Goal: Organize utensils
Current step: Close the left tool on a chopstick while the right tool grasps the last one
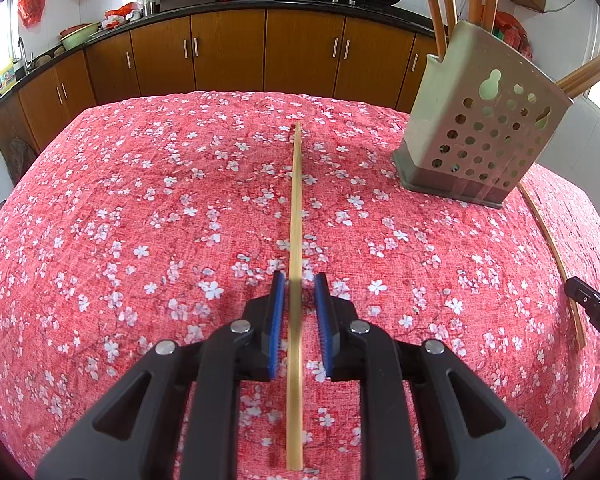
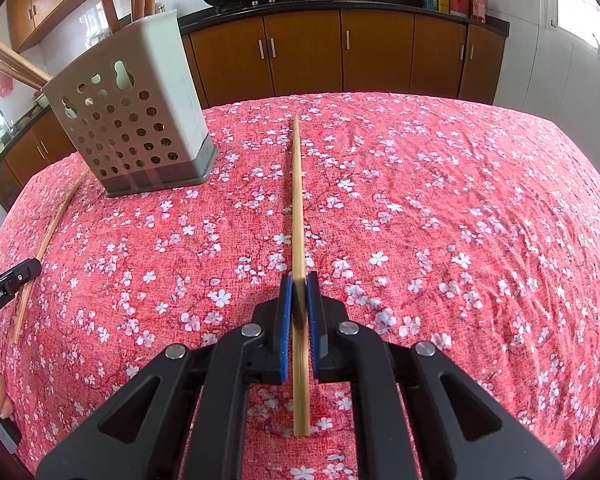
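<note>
Between my left gripper's (image 1: 299, 280) parted blue pads runs one chopstick (image 1: 296, 216), untouched by either pad — my right gripper (image 2: 299, 280) has its pads pressed tight on the other chopstick (image 2: 298, 208). Both sticks stretch away over the red floral tablecloth (image 1: 140, 220). Farther off, between the two grippers, stands the perforated grey holder (image 2: 132, 128), chopsticks leaning out of its top.

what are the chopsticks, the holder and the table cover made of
Chopsticks: pale tan and matte, likely bamboo or wood; grain too blurred to tell. Holder: grey-beige with punched round holes and a smooth moulded base, probably plastic. Table cover: red floral print, wrinkled with a woven texture, so fabric.
</note>
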`<action>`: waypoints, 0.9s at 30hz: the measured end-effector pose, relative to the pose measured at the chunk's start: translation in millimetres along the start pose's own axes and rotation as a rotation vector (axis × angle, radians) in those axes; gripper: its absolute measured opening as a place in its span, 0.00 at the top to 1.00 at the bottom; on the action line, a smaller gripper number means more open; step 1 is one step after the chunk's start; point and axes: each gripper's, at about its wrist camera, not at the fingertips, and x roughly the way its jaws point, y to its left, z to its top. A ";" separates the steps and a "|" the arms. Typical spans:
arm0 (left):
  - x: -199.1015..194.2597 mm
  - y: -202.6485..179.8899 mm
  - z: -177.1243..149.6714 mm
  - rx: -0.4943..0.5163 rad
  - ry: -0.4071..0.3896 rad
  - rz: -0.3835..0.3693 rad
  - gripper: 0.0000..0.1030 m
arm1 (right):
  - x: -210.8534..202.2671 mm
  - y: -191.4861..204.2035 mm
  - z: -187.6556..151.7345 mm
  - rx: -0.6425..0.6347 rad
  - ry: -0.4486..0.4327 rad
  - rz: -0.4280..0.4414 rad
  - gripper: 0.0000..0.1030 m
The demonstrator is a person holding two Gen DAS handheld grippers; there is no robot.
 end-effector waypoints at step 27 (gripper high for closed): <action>-6.9 -4.3 -6.1 0.056 0.005 0.031 0.82 | -3.2 2.4 -1.6 -0.008 0.002 -0.012 0.92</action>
